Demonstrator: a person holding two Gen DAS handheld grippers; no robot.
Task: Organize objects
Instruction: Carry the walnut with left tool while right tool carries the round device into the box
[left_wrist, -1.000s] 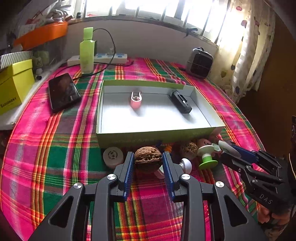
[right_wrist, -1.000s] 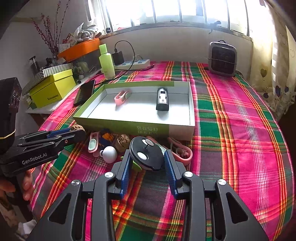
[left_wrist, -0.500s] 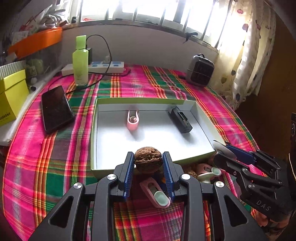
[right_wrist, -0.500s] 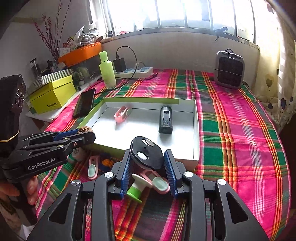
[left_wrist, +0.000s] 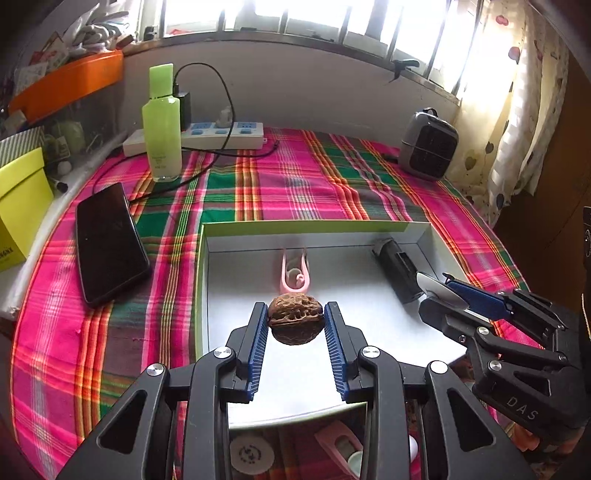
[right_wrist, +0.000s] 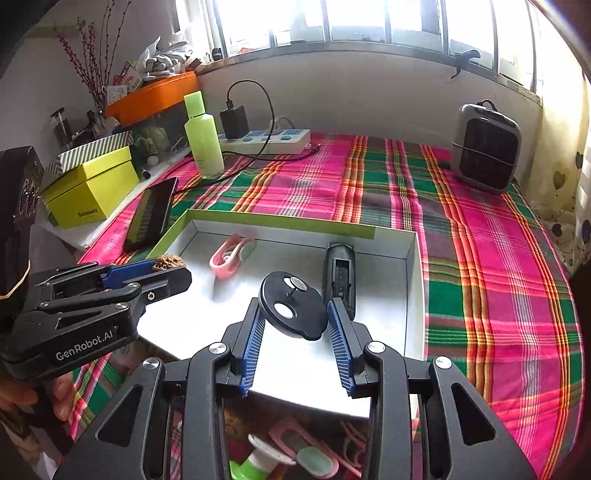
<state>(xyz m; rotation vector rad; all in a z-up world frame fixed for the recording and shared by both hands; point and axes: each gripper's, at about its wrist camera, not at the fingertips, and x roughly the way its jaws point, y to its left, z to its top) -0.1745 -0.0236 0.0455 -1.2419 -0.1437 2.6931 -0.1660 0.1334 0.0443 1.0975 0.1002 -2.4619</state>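
holding a walnut (left_wrist: 294, 323) in the left gripper (left_wrist: 295, 325), fingers (left_wrist: 258, 343) pinching it on both sides, hanging over the white floor of the shallow box (left_wrist: 421, 230) near its front left part. gripping a black round disc thing (right_wrist: 291, 310) with the right gripper (right_wrist: 295, 325), fingers narrowed onto its edges, also hovering above the box floor; hard to say what the disc really is, just two pale spots and a little pin showing on top.

lying inside the box already: a pink clip (left_wrist: 294, 275) toward the back and a black rectangular gadget (left_wrist: 399, 271) on the right, its near end getting covered by the right gripper in the left wrist view.

sitting in front of the box on the plaid cloth (right_wrist: 480, 258) of the counter, mostly hidden behind the gripper frames: a white round piece (left_wrist: 252, 454), a pink clip-like bit (left_wrist: 338, 441), something green and white (right_wrist: 255, 463), more pink loops (right_wrist: 347, 439). too cut off to name properly.

peeking in at the lower left of the right wrist view, part of a hand (right_wrist: 59, 397) under the left gripper. phone (left_wrist: 107, 243), green bottle (left_wrist: 161, 125), power strip (left_wrist: 221, 134) and small heater (left_wrist: 428, 146) staying well apart from the box.
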